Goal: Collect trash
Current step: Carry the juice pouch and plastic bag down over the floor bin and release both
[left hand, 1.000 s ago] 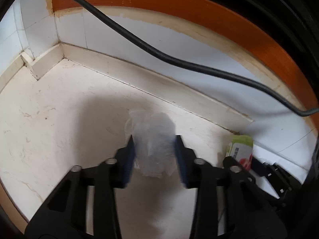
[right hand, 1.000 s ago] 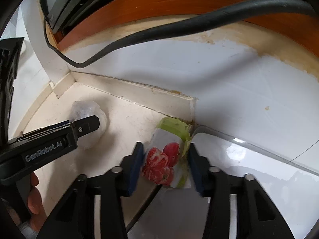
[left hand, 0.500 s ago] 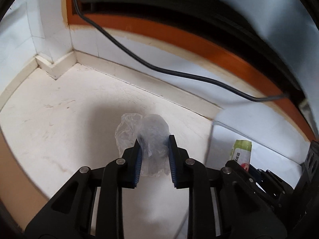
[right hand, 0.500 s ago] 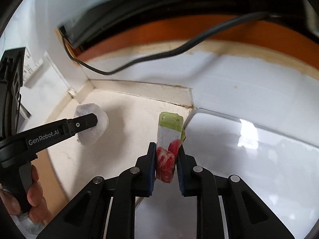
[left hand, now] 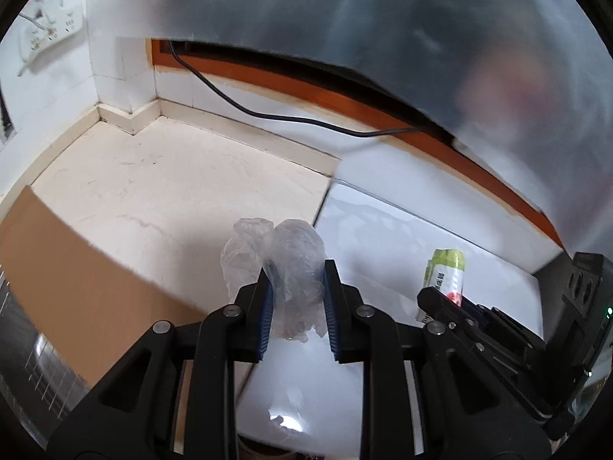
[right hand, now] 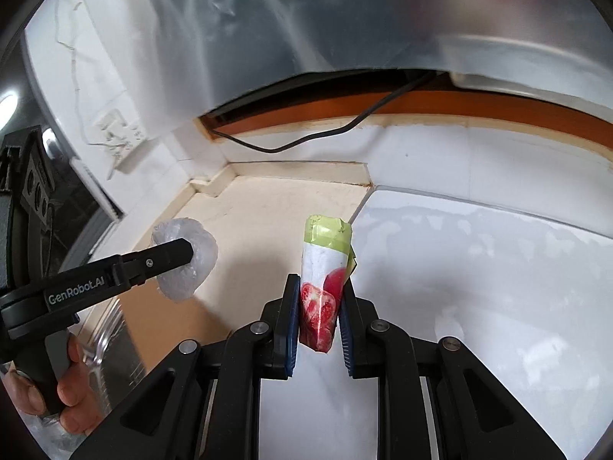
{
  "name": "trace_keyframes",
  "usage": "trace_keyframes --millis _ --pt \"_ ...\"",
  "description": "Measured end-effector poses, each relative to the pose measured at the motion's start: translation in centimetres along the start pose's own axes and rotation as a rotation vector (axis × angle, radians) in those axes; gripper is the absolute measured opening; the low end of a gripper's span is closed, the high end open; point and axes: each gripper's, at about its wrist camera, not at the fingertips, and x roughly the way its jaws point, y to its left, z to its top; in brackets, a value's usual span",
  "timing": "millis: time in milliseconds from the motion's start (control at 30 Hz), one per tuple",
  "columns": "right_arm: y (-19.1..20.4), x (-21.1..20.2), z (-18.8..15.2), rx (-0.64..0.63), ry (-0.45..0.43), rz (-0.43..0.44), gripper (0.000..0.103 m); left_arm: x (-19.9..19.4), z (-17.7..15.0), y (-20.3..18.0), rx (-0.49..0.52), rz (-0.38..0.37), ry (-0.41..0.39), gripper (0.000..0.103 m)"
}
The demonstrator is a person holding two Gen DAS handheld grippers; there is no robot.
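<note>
Both pieces have risen off the tabletop (left hand: 161,191): left tool (left hand: 295,299) clenches the crumpled clear plastic wad (left hand: 283,264), right tool (right hand: 317,318) the strawberry-printed green wrapper (right hand: 323,268) (disposal presumably next).

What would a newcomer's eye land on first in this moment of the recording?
Probably the bright wrapper with red fruit print and a green top, pinched upright in the right gripper above the white surface. Next, the crumpled clear plastic wad clamped in the left gripper over the cream countertop. Behind both, a black cable sags along the orange trim at the wall.
</note>
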Motion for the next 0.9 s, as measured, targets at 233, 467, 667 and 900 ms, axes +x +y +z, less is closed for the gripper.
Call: trace_keyframes --millis 233,467,667,900 --pt "0.8 -8.2 -4.7 -0.074 -0.018 0.037 0.017 -7.5 -6.1 -2.0 -0.017 0.012 -0.035 0.02" --pt "1.6 -15.2 -10.7 -0.19 -0.01 0.101 0.017 -12.2 -14.6 -3.5 -0.018 0.078 -0.037 0.02" --pt "3.1 -16.8 -17.2 -0.35 0.043 0.145 0.017 -11.5 -21.0 -4.0 0.004 0.144 0.036 0.02" --pt "3.4 -15.3 -25.0 -0.423 0.169 0.179 0.017 -7.8 -26.8 -3.3 -0.003 0.126 0.152 0.02"
